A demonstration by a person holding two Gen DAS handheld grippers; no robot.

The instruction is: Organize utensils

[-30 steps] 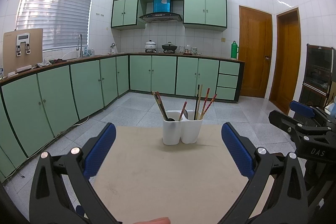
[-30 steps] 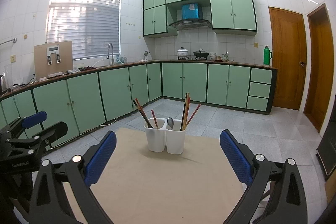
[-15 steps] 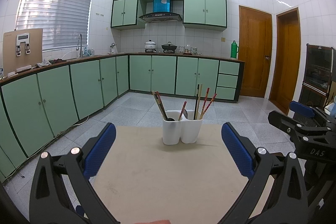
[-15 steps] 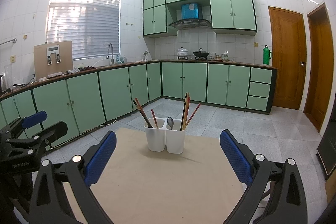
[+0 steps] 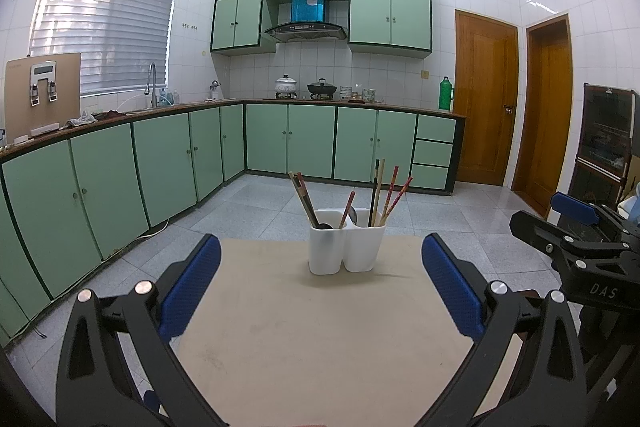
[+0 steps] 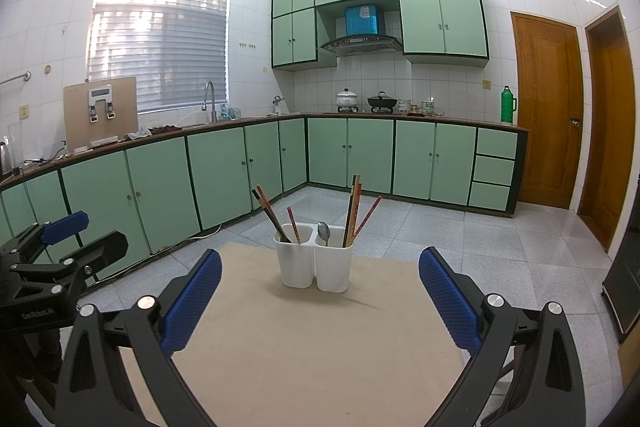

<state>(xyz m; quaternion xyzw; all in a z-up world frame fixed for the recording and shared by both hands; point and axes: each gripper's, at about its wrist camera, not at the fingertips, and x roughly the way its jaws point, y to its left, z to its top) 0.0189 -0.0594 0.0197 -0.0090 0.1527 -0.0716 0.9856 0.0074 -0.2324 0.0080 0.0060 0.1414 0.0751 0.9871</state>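
Your left gripper: fingers wide apart, holding nothing.
Your right gripper: fingers wide apart too, holding nothing.
White holder: on the table, ahead, with chopsticks and spoon inside.

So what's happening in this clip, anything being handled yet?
Nothing is being handled. A person holds the left gripper and the right gripper open and empty over a beige table, both aimed at a white two-part utensil holder near its far edge. The left part holds chopsticks and a dark utensil; the right part holds a spoon and more chopsticks. Neither gripper touches the holder.
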